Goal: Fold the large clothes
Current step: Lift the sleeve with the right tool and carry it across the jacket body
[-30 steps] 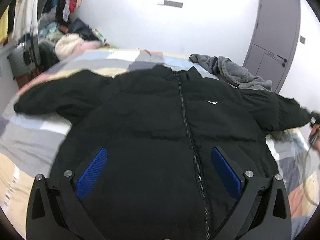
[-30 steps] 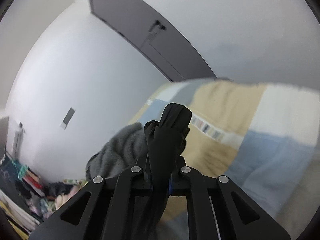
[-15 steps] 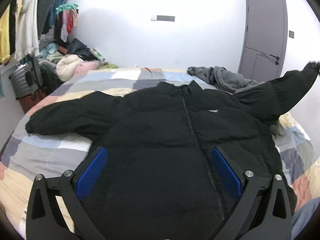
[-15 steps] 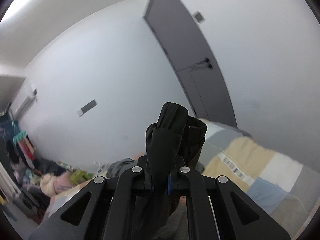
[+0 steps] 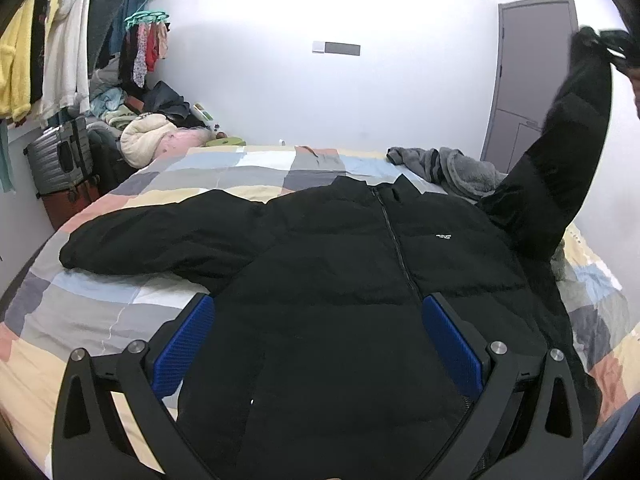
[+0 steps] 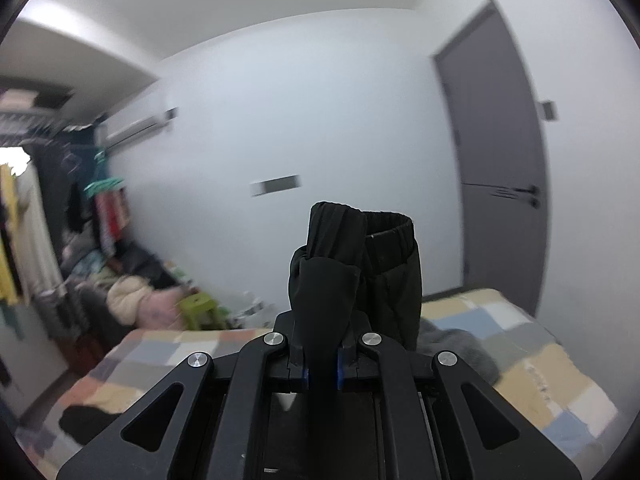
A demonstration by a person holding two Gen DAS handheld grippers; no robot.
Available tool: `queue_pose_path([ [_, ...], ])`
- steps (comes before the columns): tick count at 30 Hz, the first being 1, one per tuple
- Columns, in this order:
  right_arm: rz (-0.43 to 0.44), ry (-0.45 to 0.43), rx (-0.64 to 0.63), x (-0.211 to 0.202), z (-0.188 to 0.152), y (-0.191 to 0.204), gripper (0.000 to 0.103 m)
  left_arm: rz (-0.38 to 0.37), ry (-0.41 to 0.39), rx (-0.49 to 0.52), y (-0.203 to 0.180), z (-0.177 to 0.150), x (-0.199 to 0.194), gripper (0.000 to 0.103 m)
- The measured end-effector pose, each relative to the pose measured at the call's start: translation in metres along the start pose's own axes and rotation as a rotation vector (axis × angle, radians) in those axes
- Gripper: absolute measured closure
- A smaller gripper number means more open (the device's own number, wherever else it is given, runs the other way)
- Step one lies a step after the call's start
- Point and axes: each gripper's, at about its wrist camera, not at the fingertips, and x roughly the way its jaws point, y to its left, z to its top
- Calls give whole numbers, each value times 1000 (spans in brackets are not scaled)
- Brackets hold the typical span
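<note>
A large black puffer jacket (image 5: pixel 360 280) lies front-up and zipped on the patchwork bed (image 5: pixel 100 312). Its left sleeve (image 5: pixel 160 236) lies stretched out flat. Its right sleeve (image 5: pixel 560 168) is lifted high in the air. My right gripper (image 6: pixel 322 372) is shut on that sleeve's cuff (image 6: pixel 360 272); it also shows at the top right of the left wrist view (image 5: pixel 612 44). My left gripper (image 5: pixel 320 344) is open and empty, hovering over the jacket's lower front.
A grey fleece garment (image 5: pixel 452 168) lies at the bed's far right. A clothes rack (image 5: pixel 60 40), suitcase (image 5: pixel 60 160) and heaped clothes (image 5: pixel 152 140) stand at the left. A grey door (image 5: pixel 532 80) is at the back right.
My right gripper has raised the right sleeve from near the bed to high in the air and swung it leftward. My left gripper has pulled back and stayed open.
</note>
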Motion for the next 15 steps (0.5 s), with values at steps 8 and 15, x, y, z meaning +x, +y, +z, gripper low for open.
queue_pose_path([
  [8, 220, 105, -115, 56, -45, 131, 96, 11, 5, -33, 22, -3, -4, 0],
  [15, 386, 257, -240, 102, -128, 242, 94, 39, 1, -58, 44, -1, 0, 0],
])
